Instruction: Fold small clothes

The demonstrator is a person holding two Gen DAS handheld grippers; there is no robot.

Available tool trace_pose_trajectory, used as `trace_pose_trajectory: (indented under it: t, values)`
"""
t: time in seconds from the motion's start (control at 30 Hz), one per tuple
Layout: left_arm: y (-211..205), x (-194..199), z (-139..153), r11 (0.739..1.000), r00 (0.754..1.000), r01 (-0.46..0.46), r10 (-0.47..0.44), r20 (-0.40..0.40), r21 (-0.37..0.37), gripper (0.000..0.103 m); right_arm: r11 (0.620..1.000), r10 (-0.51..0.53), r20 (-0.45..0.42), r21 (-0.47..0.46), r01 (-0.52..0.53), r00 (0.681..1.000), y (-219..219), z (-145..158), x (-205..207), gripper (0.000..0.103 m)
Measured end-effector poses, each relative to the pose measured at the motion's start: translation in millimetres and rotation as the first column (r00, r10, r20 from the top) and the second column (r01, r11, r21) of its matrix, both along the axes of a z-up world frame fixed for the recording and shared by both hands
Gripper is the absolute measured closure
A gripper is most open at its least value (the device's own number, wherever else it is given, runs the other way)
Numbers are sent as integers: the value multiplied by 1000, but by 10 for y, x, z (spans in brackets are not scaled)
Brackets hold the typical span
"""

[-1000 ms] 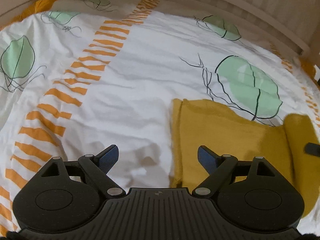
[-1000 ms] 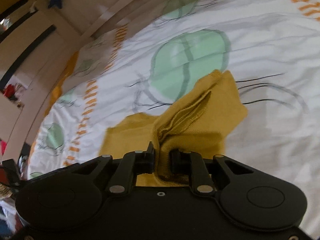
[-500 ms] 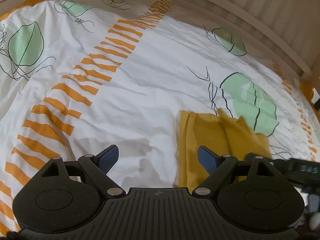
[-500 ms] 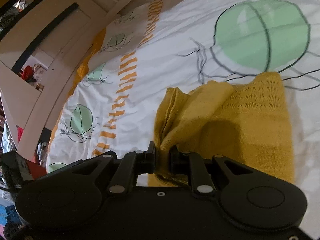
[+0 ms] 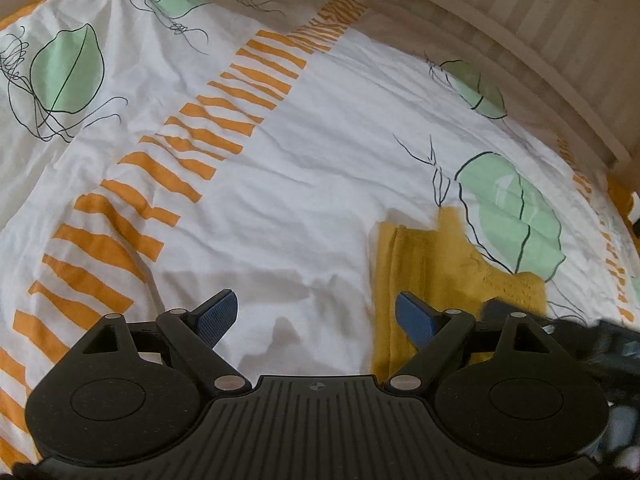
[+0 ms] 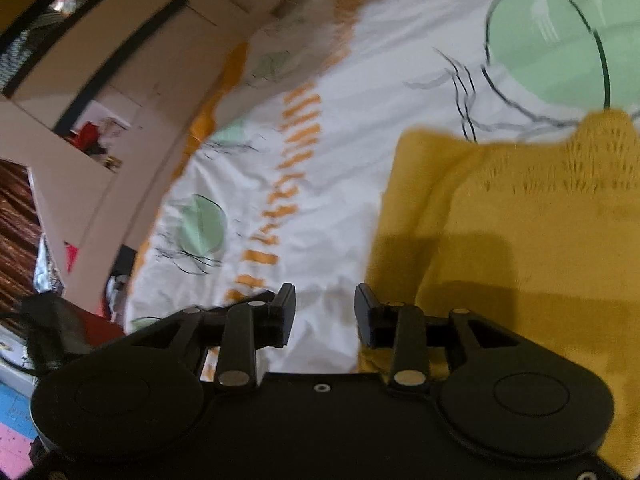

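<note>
Garment: a mustard-yellow knitted small garment (image 5: 436, 264) lies flat on the white bed cover printed with green leaves and orange stripes (image 5: 312, 168), toward its near right part; an openwork band crosses the knit at the far end (image 6: 560, 176).
Fold state: layered edges run along the garment's left side (image 5: 394, 264) — judged a fold already laid over.
Left gripper (image 5: 316, 314): blue-padded fingers spread wide, nothing between them; it hangs above the cover, its right finger over the garment's left edge.
Right gripper (image 6: 325, 312): black fingers parted, empty; the white cover shows in the gap, and its right finger sits over the garment's near left edge. Touching or just above cannot be told.
Surroundings: a pale wooden slatted bed frame (image 5: 540, 20) borders the far edge of the cover.
Step in hand: judged to be the pause between folds — the cloth is free of both tools.
Next move calls for: choosing a fresh edge or corner, closing on all layers together, and carrying it across without dragging the lower layers askew.
</note>
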State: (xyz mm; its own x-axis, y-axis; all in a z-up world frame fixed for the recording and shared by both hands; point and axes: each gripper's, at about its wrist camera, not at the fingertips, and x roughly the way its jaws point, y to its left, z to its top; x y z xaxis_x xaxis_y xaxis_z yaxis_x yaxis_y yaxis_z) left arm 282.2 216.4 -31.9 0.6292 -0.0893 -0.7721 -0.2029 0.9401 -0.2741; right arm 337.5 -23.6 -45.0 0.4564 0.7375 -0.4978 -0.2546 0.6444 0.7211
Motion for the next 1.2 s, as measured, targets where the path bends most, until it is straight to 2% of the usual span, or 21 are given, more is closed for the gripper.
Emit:
trace_pose_trajectory:
  t: [0.17,0.33,0.43,0.6,0.77,0.87,1.07,1.2]
  values:
    - [-66,7,-22,1000,1000,22,-22,-6,8,17,997,-45,65,-53,48,997,-281,173,-90,50]
    - [-151,9,-30,999,999,47,-47,-3,13,17,982,-71,90,-171,86,993,-455,84,-214,50]
    - [-210,12,-39,997,998,70,-70,-1,16,17,971,-45,103,-230,68,994,-414,-30,-326,50]
    - [-294,21,-70,993,993,114,-114,3,0,17,957,68,133,-288,-27,989,-132,-229,-546,50]
    - [-392,51,-131,987,987,159,-159,1,-23,17,931,232,135,-318,-180,963,224,-375,-781,50]
    - [-484,66,-151,982,982,189,-189,15,-19,17,912,299,153,-336,-235,942,346,-403,-912,44]
    - [-696,39,-161,961,959,277,-277,58,12,17,921,295,184,-317,-227,938,249,-292,-972,43]
    - [-786,34,-194,955,954,294,-296,45,38,17,933,244,214,-317,-169,946,43,-210,-981,38]
